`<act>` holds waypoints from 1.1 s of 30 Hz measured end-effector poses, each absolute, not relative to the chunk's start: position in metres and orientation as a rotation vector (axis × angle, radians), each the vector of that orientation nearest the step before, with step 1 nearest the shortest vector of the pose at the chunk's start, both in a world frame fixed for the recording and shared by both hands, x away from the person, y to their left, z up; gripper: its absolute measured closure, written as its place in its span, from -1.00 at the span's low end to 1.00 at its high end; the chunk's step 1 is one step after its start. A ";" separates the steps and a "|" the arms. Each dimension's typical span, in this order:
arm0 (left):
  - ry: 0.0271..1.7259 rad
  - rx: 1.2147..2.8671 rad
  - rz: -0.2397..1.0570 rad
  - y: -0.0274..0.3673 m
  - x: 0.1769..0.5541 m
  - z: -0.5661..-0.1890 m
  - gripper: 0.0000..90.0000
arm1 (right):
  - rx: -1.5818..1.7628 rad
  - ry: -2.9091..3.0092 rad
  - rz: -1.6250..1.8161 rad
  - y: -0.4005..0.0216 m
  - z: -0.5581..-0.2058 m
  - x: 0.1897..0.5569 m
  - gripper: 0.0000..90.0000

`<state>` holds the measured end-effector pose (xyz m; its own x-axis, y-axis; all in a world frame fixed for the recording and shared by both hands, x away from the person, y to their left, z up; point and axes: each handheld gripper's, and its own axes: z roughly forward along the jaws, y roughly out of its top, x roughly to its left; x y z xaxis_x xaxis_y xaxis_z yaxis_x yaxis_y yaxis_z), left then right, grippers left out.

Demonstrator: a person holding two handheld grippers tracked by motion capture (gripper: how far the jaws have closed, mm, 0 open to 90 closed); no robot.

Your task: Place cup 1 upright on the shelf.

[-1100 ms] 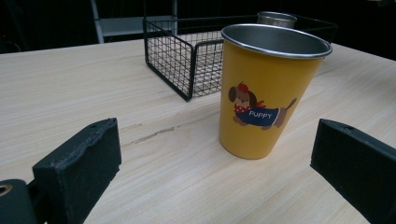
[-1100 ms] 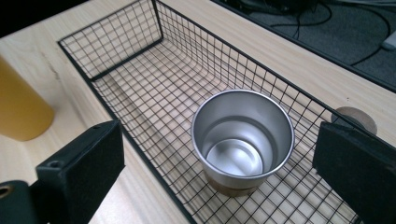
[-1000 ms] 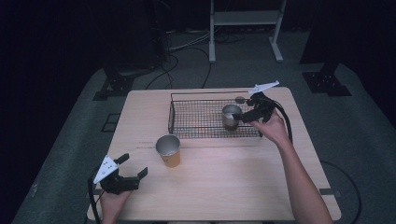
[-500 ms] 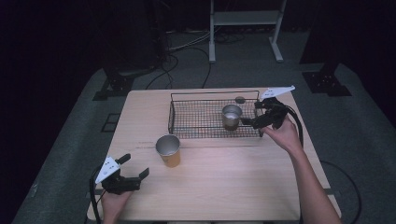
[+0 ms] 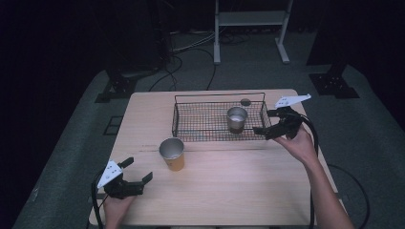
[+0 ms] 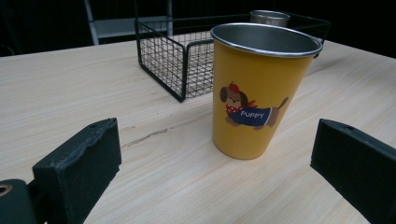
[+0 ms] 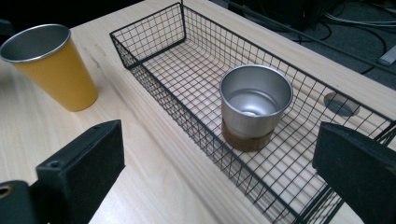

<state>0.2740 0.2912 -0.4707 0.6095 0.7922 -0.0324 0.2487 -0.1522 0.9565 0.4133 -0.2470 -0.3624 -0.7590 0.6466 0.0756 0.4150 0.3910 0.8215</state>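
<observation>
A yellow metal cup (image 5: 172, 152) (image 6: 259, 88) (image 7: 49, 65) with a cartoon dog and the word PUPPY stands upright on the table in front of the wire basket (image 5: 181, 125) (image 7: 163, 32) (image 6: 163, 60). A short steel cup (image 5: 236, 118) (image 7: 254, 106) with a brown base stands upright inside the basket, towards its right end. My left gripper (image 5: 137, 172) (image 6: 215, 163) is open near the table's front left, its jaws aimed at the yellow cup, apart from it. My right gripper (image 5: 264, 129) (image 7: 219, 182) is open at the basket's right end, holding nothing.
The wooden table (image 5: 229, 181) has a round cable hole (image 5: 245, 101) (image 7: 341, 103) behind the basket. Cables and metal stand legs (image 5: 217, 38) lie on the dark floor beyond the table. A black cable trails from each gripper.
My right gripper has let go of the steel cup and drawn back to the right, out of the basket. The left gripper has stayed where it was.
</observation>
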 end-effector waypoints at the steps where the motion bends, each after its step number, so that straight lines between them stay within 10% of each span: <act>1: 0.862 1.703 0.597 0.291 0.274 -0.471 -0.98 | 0.945 2.406 1.297 -0.248 -0.363 0.412 -0.97; 33: 0.803 1.733 0.572 0.283 0.277 -0.469 -0.98 | 1.010 2.329 1.404 -0.287 -0.408 0.343 -0.96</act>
<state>0.2770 0.2835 -0.4693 0.6554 0.7551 -0.0156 0.2321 -0.1817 0.9556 0.3425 -0.2873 -0.4084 -0.7322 0.6665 0.1402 0.4352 0.2994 0.8491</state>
